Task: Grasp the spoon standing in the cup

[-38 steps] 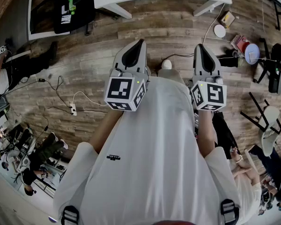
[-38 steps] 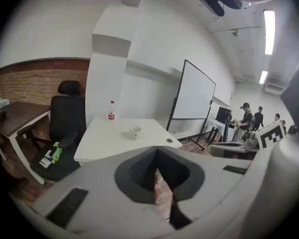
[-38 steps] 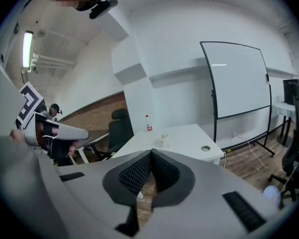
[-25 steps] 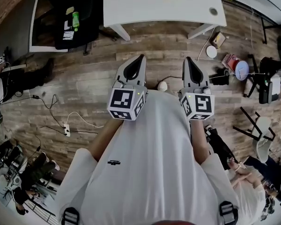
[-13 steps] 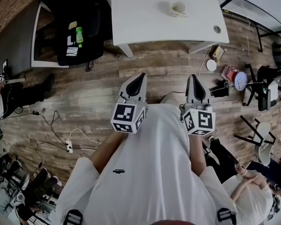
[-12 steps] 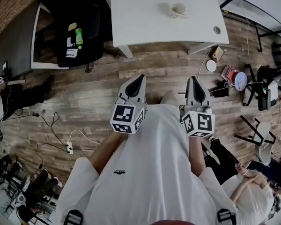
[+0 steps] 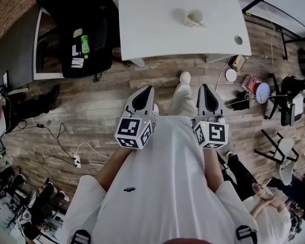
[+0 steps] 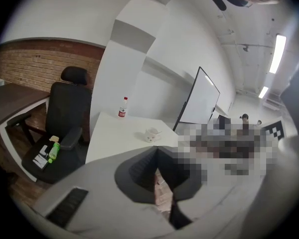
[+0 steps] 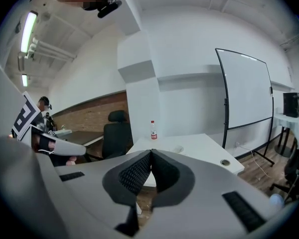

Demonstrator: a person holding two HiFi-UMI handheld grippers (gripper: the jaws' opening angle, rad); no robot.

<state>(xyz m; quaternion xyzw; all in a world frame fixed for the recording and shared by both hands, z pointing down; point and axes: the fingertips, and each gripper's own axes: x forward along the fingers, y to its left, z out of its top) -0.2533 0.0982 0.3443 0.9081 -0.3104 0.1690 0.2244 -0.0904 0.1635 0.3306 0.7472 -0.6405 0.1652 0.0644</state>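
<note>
Two grippers are held out low in front of the person, side by side over the wooden floor [image 7: 96, 80] and well short of the tabletop [image 7: 157, 34]. The left gripper [image 7: 142, 94] has its fingers pressed together at the tips with nothing between them. The right gripper [image 7: 205, 93] is closed the same way, also empty.

One cup [image 7: 194, 18] stands on the white tabletop, right of its middle and set back from the near edge, with bare surface on every side. The spoon in it is too small to tell apart from the cup. The left gripper view has the cup [image 8: 152, 134] just above the joined fingertips. One bottle [image 8: 122, 107] with a red label stands alone near the far edge, well apart from the cup. One round cable hole [image 7: 238, 39] sits by the near right corner.

One black office chair [image 7: 86, 24] stands left of the tabletop, with one green bottle [image 7: 84, 38] on its seat. One whiteboard [image 9: 246, 93] stands to the right. The strip of floor between grippers and tabletop lies open, with cables [image 7: 61, 105] to the left.
</note>
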